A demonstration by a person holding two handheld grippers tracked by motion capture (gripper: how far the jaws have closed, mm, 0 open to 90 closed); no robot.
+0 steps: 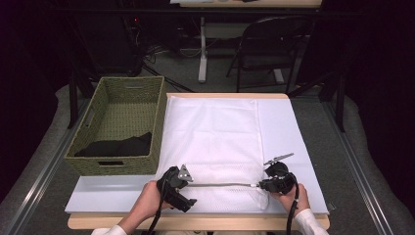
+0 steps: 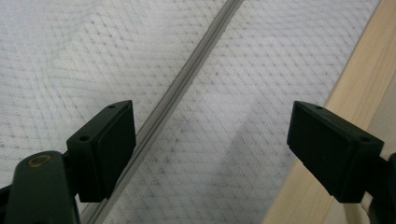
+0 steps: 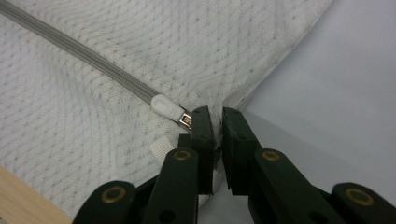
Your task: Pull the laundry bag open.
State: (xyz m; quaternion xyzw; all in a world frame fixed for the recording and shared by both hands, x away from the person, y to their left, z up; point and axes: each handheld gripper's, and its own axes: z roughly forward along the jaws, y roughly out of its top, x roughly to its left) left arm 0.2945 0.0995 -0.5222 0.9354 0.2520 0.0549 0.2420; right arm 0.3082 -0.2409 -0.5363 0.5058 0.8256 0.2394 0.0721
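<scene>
On the left of the table (image 1: 288,142) sits a green woven basket (image 1: 100,164). It has a hole for a handle cut in its near wall and another in its far wall. Inside it, at the near end, lies a black cloth (image 1: 120,146), all bunched up. The rest of the basket floor is bare.

Just to the right of the basket lies a white pillow cover (image 1: 210,132). It is spread flat on a pale sheet that covers the table. A grey zipper (image 1: 220,185) runs along its near edge, from left to right.

The left tool (image 1: 188,200) is at the near left corner of the pillow cover, in the person's left hand (image 1: 147,200). In the left gripper view its two black jaws stand wide apart. Nothing is between the pads. The zipper line (image 2: 187,84) runs just beside the left jaw, and the wooden edge of the table shows next to the other jaw.

The right tool (image 1: 262,186) is at the near right corner of the pillow cover, in the person's right hand (image 1: 293,196). In the right gripper view its jaws are almost together, with a thin gap left. They pinch the corner of the white cloth there. The zipper's white pull (image 3: 164,105) lies just beside the left jaw, with its little metal end touching that jaw. Pale bare sheet (image 3: 336,93) shows to the right of the corner.

Behind the table, a dark folding chair (image 1: 266,49) stands on the floor.
</scene>
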